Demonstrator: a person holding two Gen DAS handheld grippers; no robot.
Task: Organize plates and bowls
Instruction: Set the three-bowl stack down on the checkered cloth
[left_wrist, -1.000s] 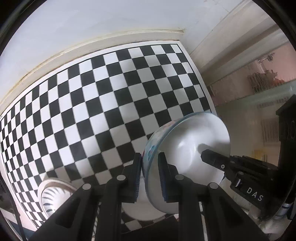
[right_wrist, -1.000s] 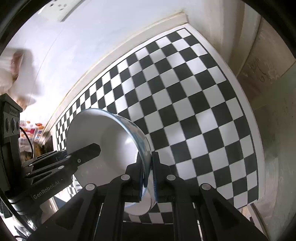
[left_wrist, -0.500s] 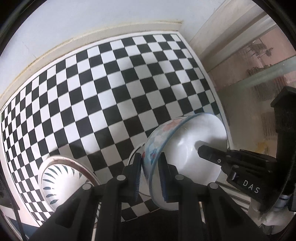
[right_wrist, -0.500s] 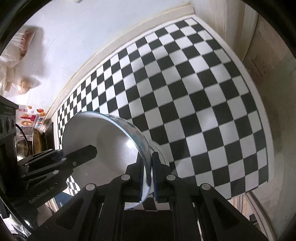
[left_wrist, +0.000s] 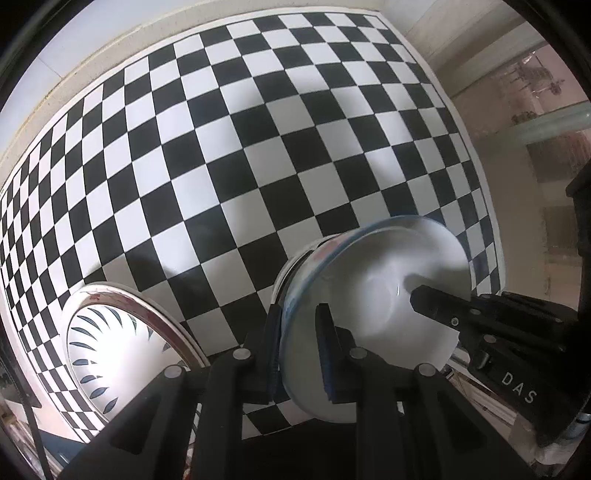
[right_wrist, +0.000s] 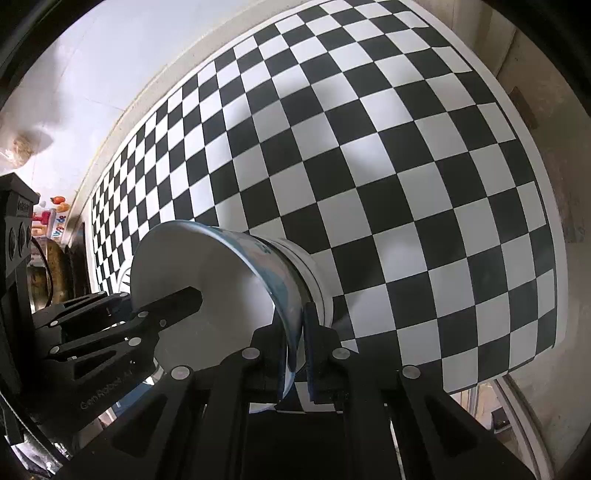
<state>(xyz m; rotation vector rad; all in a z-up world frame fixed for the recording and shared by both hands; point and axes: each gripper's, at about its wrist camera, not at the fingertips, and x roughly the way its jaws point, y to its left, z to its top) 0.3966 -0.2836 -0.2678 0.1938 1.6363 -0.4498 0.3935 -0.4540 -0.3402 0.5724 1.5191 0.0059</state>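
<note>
A white bowl (left_wrist: 373, 291) with a blue patterned outside is held above the checkered cloth by both grippers. My left gripper (left_wrist: 297, 332) is shut on its left rim. My right gripper (right_wrist: 295, 332) is shut on its right rim; the bowl also shows in the right wrist view (right_wrist: 207, 280). A second white bowl (right_wrist: 312, 280) sits under it, and the held bowl looks nested in or just above it. A white plate (left_wrist: 122, 343) with blue leaf marks and a red rim lies on the cloth to the left.
The black-and-white checkered cloth (left_wrist: 240, 147) covers the table up to a pale wall behind. The cloth's right edge (right_wrist: 546, 221) borders a beige surface. Colourful items (right_wrist: 48, 221) sit far left beyond the cloth.
Both grippers have lowered the bowl toward the cloth. The table looms closer, and the patterned plate has come further into view on the left.
</note>
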